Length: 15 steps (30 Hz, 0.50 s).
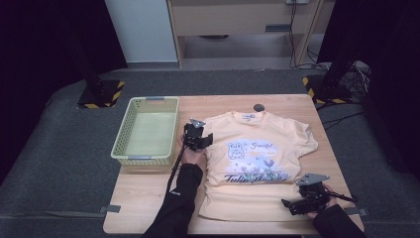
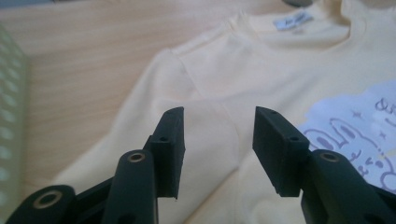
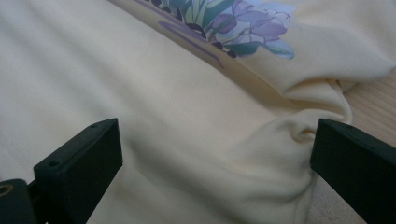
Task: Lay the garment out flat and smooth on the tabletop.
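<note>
A pale yellow T-shirt [image 1: 257,163] with a bunny and tulip print lies flat, front up, on the wooden table [image 1: 143,193]. My left gripper [image 1: 207,140] is at the shirt's left sleeve. In the left gripper view its jaws [image 2: 217,116] stand apart just above the sleeve [image 2: 187,93], with nothing pressed between them. My right gripper [image 1: 288,205] is at the shirt's lower right corner. In the right gripper view its jaws [image 3: 219,130] stand wide open over the bunched hem [image 3: 299,135], and the tulip print [image 3: 243,28] lies beyond.
An empty light green plastic basket [image 1: 148,100] stands on the table's left side, close to my left hand. A small dark round object [image 1: 258,107] lies just past the collar. Black stands with yellow-black striped bases [image 1: 101,94] stand on the floor behind the table.
</note>
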Available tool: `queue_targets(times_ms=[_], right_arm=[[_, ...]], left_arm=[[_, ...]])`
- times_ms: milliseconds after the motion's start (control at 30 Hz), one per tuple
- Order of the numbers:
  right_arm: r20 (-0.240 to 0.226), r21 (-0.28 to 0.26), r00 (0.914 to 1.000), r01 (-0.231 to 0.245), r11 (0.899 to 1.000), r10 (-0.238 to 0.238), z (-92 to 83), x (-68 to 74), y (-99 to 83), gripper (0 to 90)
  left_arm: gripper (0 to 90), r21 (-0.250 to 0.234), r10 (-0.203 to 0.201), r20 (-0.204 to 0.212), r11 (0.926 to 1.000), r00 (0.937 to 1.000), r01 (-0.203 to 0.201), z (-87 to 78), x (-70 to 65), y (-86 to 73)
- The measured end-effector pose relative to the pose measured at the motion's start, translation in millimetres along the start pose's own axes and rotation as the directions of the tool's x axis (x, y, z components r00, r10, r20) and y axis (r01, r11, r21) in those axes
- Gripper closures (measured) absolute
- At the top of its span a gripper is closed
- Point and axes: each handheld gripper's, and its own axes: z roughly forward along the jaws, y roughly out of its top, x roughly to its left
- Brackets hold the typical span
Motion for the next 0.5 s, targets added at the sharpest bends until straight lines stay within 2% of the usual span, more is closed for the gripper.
queue_targets(times_ms=[133,233,333,433,500], right_arm=[[-0.01,0.006,0.9999,0.007,1.0,-0.007,3.7,0.9,3.3,2.1],[-0.017,0.018,0.9998,0.009,1.0,-0.009,7.6,0.8,4.6,2.3],[-0.013,0.032,0.9997,0.022,0.999,-0.021,11.2,1.2,4.9,2.6],[-0.011,0.037,0.9996,0.026,0.999,-0.026,12.9,1.4,5.3,2.6],[-0.011,0.037,0.9995,0.03,0.999,-0.03,13.8,1.2,5.3,2.5]], left_arm=[[49.2,0.034,0.01,-0.004,0.9994,0.9999,-0.01,20.0,-4.1,-7.3],[46.9,0.051,0.021,-0.033,0.9985,0.9992,-0.02,29.8,-3.7,-10.7],[46.6,0.061,0.02,-0.052,0.998,0.9984,-0.017,36.1,0.0,-12.8],[46.9,0.05,0.018,-0.06,0.9986,0.998,-0.015,38.1,3.2,-12.6],[47.6,0.048,0.029,-0.081,0.9986,0.9963,-0.025,39.2,4.5,-12.4]])
